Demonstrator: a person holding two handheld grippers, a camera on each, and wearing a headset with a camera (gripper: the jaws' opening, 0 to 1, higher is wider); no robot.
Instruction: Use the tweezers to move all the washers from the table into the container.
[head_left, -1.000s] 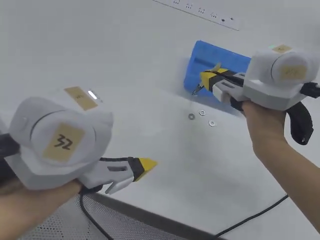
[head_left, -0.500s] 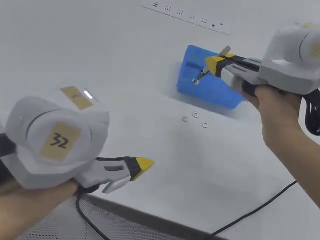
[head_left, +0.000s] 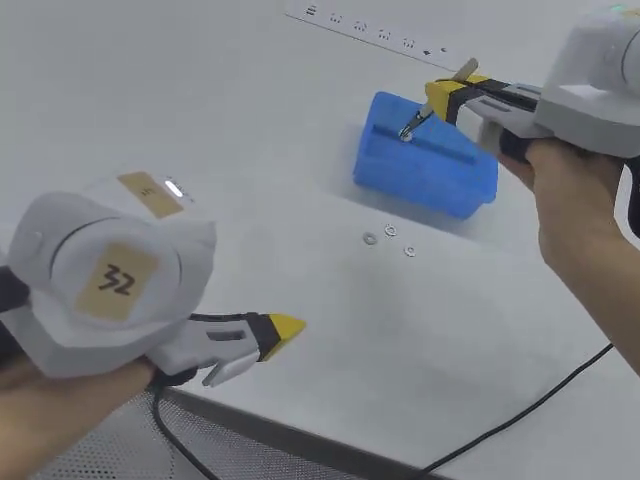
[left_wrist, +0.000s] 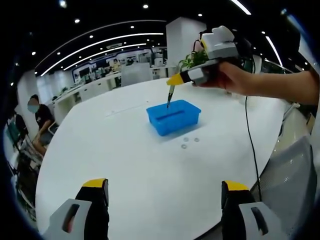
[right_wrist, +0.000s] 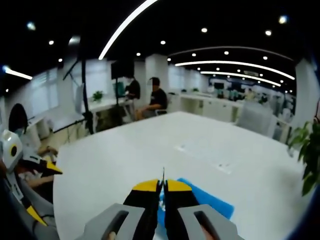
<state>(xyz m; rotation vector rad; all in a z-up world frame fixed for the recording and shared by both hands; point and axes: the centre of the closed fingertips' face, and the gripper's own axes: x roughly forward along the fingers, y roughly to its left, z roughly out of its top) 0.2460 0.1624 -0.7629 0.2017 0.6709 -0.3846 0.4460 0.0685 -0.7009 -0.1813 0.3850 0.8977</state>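
Observation:
The blue container (head_left: 425, 170) stands on the white table (head_left: 250, 120). Three washers (head_left: 390, 231) lie on the table just in front of it, and the left gripper view catches them too, washers (left_wrist: 186, 140). My right gripper (head_left: 443, 98) is shut on the tweezers (head_left: 412, 124) and holds them above the container, tips pointing down into it. Whether the tips hold a washer is too small to tell. From behind, the right gripper (right_wrist: 163, 187) has its jaws closed, with the container (right_wrist: 212, 201) below. My left gripper (left_wrist: 165, 186) hangs open near the table's front edge.
A power strip (head_left: 375, 32) lies at the far side of the table. A black cable (head_left: 520, 415) runs across the front right. A mesh chair (head_left: 140, 440) sits below the front edge. People sit at desks (right_wrist: 145, 100) in the background.
My right gripper has risen with the tweezers from beside the washers on the table and moved over the container. The left gripper has stayed put.

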